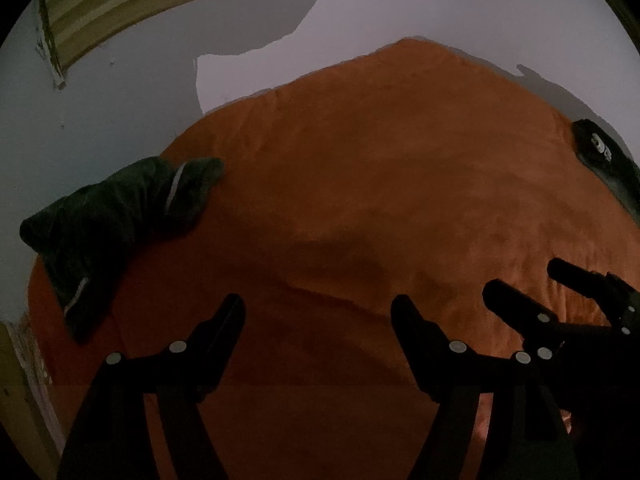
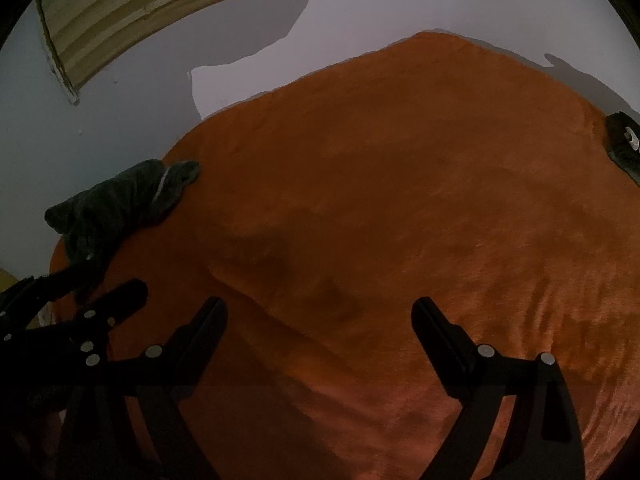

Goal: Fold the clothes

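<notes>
A crumpled dark green garment (image 1: 116,220) (image 2: 120,208) with a pale stripe lies at the left edge of the orange blanket (image 1: 360,184) (image 2: 380,184). A second dark garment (image 1: 604,160) (image 2: 624,144) with a white print lies at the blanket's right edge. My left gripper (image 1: 318,308) hovers open above the blanket's near part, nothing between its fingers. My right gripper (image 2: 320,312) is open too, close beside the left one and also holding nothing. Each gripper shows in the other's view: the right gripper (image 1: 524,284) at the right, the left gripper (image 2: 104,280) at the left, near the green garment.
The blanket covers a bed against a white wall (image 1: 440,8). A wooden slatted panel (image 1: 152,4) (image 2: 148,12) hangs on the wall at upper left. A wooden edge (image 1: 16,392) runs along the bed's left side. The lighting is dim, with shadows on the wall.
</notes>
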